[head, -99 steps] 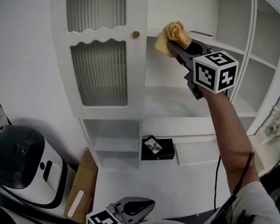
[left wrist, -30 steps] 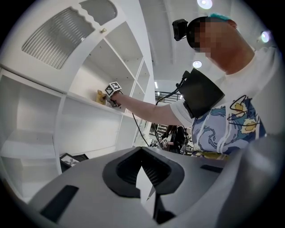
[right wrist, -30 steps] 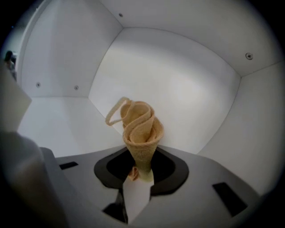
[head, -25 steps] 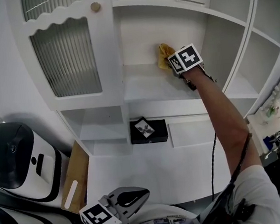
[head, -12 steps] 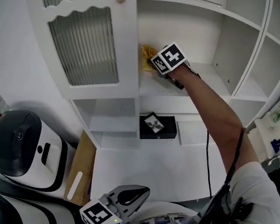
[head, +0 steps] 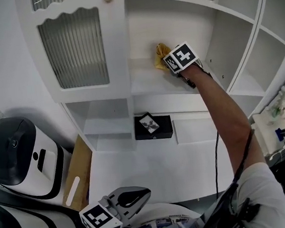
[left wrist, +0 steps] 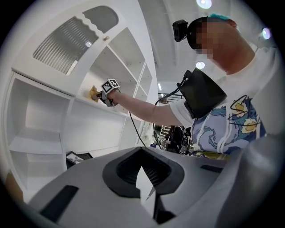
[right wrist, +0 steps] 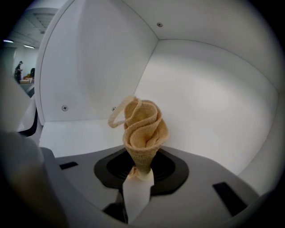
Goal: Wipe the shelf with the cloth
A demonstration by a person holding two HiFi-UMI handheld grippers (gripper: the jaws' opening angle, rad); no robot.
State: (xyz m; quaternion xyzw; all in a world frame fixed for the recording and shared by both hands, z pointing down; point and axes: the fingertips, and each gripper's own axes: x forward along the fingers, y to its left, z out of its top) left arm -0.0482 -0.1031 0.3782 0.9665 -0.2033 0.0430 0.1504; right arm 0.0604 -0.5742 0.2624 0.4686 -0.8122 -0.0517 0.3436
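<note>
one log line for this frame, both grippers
step: shelf wipe | right gripper: shut on cloth, inside shelf bay | left gripper: shut, empty, low, away from shelf

Your white shelf (head: 150, 86) has the yellow cloth (head: 162, 54) at its back wall. Below it, your white counter (head: 153, 170) carries a black box (head: 153, 126), set back under the shelf.

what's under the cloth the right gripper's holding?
Bare white shelf around the cloth, pinched in the right gripper. The patch directly beneath cloth and gripper is covered.
</note>
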